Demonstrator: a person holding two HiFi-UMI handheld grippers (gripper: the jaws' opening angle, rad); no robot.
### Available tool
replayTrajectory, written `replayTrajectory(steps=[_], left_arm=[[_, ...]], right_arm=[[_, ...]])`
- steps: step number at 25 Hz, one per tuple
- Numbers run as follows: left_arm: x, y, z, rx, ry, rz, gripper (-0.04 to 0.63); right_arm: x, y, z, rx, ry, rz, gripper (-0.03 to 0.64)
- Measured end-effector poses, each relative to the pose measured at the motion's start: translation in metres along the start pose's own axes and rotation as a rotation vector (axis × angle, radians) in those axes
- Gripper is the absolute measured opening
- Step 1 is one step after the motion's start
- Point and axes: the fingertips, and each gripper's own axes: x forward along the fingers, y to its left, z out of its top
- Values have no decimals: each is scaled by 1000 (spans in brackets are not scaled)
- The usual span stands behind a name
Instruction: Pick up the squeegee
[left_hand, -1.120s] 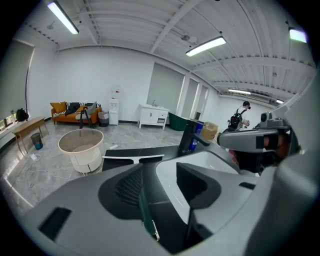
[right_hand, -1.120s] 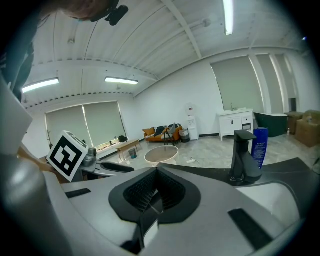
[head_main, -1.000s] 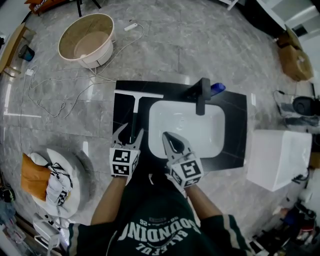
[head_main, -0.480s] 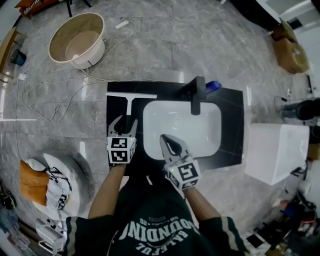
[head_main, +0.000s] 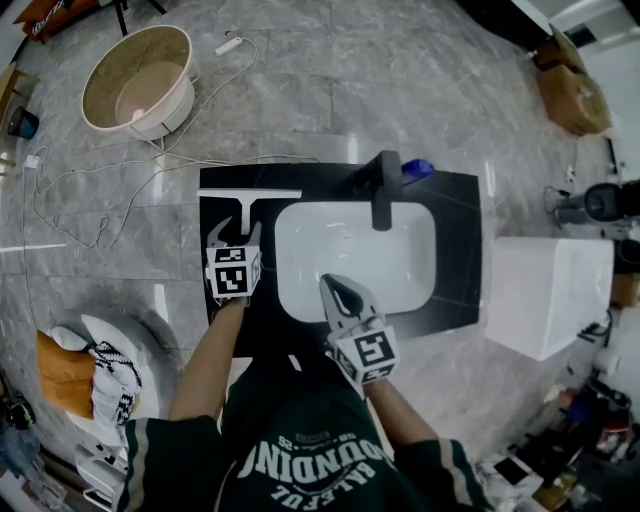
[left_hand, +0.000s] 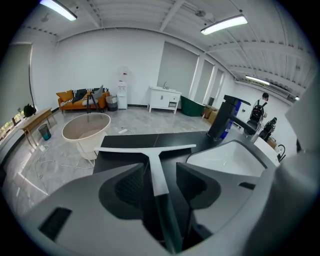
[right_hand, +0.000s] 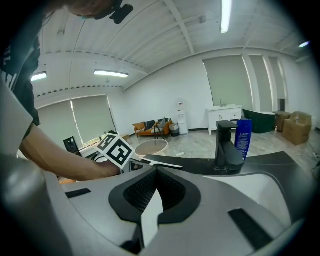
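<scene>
White squeegee handle points into spread left tongs; right tongs pressed together.

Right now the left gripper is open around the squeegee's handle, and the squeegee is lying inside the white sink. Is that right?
Not quite. The squeegee lies on the black counter, left of the white sink, not inside it; the head view shows that. The left gripper is indeed open around its handle.
</scene>
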Motion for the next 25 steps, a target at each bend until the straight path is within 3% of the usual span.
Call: replayTrajectory(steps=[4,11,14,19,25], left_arm=[[12,6,-10,-3,50,19,187],[24,7,-27,-11,124,38,157],[23,13,-26,-9,121,51,93],[19,15,-26,-21,118,46,83],[-3,14,-11,-11,50,58,81]], right_arm=[[2,-6,-1,12,-46,-4,0],[3,-11,-6,18,-17,-17,0],[4,-8,-5,14,-31,-9,0],[1,-9,-7,7,-8,-14,0],[-4,-5,-2,-5,-48,4,0]])
